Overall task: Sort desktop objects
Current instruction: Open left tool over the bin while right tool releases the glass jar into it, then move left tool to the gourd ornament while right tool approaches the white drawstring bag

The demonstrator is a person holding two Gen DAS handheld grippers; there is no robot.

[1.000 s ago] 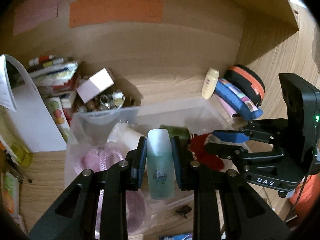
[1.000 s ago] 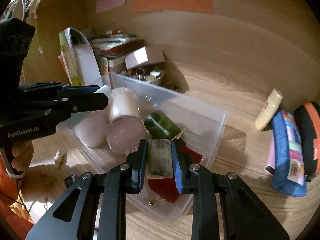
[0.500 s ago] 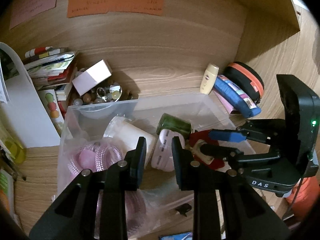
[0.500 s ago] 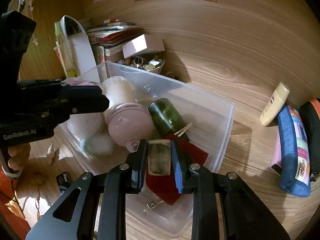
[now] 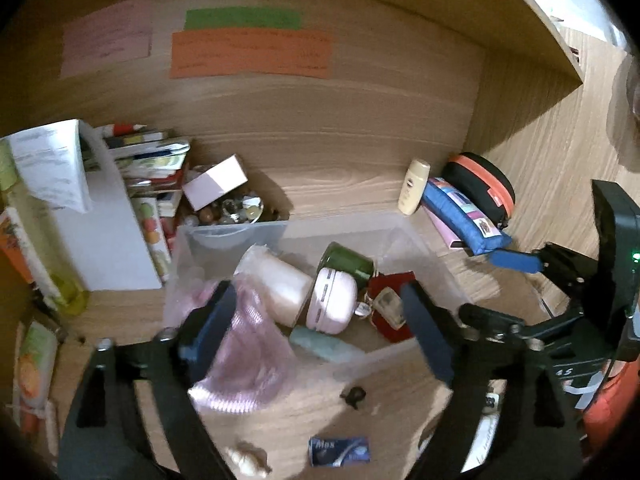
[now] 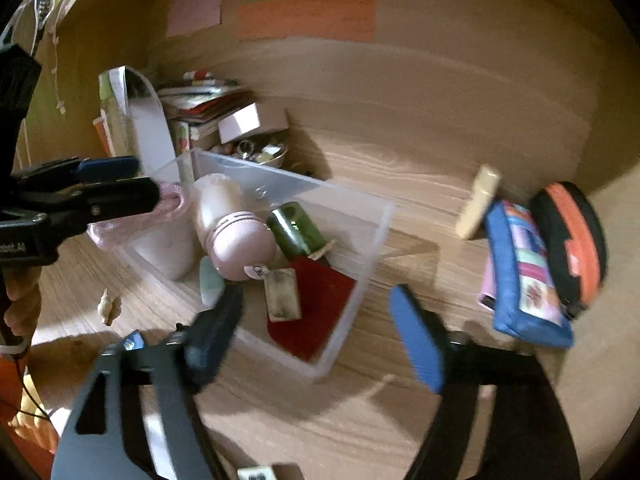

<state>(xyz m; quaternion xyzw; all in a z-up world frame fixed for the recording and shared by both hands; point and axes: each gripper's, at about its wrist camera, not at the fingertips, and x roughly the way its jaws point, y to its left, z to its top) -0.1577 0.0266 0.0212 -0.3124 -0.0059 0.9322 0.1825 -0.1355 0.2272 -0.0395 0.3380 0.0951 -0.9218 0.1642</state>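
A clear plastic bin [image 5: 424, 240] [image 6: 376, 232] stands on the wooden desk. In it lie a pale green bottle [image 5: 324, 346] [image 6: 210, 284], a small clear rectangular bottle [image 5: 390, 306] [image 6: 283, 294] on a red cloth [image 6: 320, 312], a pink round device [image 5: 334, 300] [image 6: 240, 246], a dark green jar [image 5: 346, 260] [image 6: 298, 230] and a white cylinder [image 5: 280, 284]. My left gripper [image 5: 320, 328] is open and empty over the bin's near side. My right gripper [image 6: 316, 328] is open and empty above the bin's near corner.
A cream tube [image 5: 414, 186], blue pencil case [image 5: 460, 208] and black-orange case [image 5: 484, 178] lie right of the bin. Books, a white box [image 5: 214, 180] and a bowl of trinkets [image 5: 236, 210] crowd the back left. A blue packet [image 5: 339, 451] lies near the front edge.
Both grippers have opened wide and pulled back. The left let the pale green bottle into the bin; the right let go of the small clear bottle onto the red cloth.
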